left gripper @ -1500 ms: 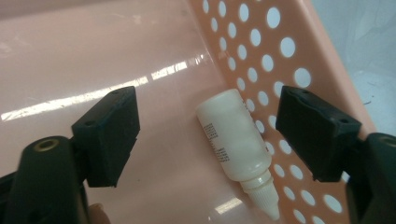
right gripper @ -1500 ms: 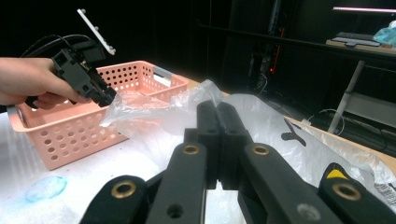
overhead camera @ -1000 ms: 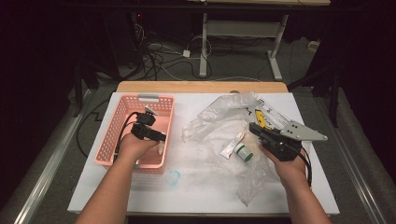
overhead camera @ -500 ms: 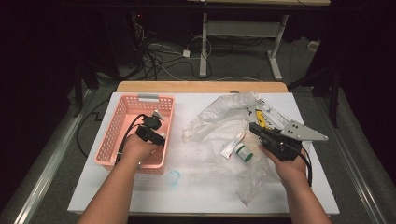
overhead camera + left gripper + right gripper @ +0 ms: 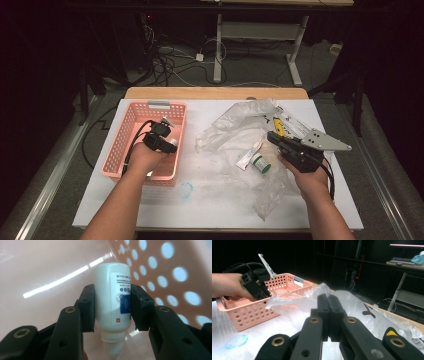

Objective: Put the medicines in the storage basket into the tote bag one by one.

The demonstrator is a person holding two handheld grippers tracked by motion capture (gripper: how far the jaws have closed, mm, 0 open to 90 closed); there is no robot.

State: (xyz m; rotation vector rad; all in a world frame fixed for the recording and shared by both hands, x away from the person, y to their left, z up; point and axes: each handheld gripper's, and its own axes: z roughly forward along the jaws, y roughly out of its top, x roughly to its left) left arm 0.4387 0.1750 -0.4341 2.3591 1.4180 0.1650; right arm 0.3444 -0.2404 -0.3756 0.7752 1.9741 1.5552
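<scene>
left gripper (image 5: 112, 306) has just been closing and is clamped on the white bottle (image 5: 113, 296) down inside the pink basket (image 5: 131, 131), but imo it's round and slick so it could squirt out if squeezed off-center, while right gripper (image 5: 328, 302) sits pinched together w/ nothing in it.

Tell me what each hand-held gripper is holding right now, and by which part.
The left hand-held gripper clamps the white bottle across the middle of its body, inside the pink basket. The right hand-held gripper is shut, holding nothing.
</scene>
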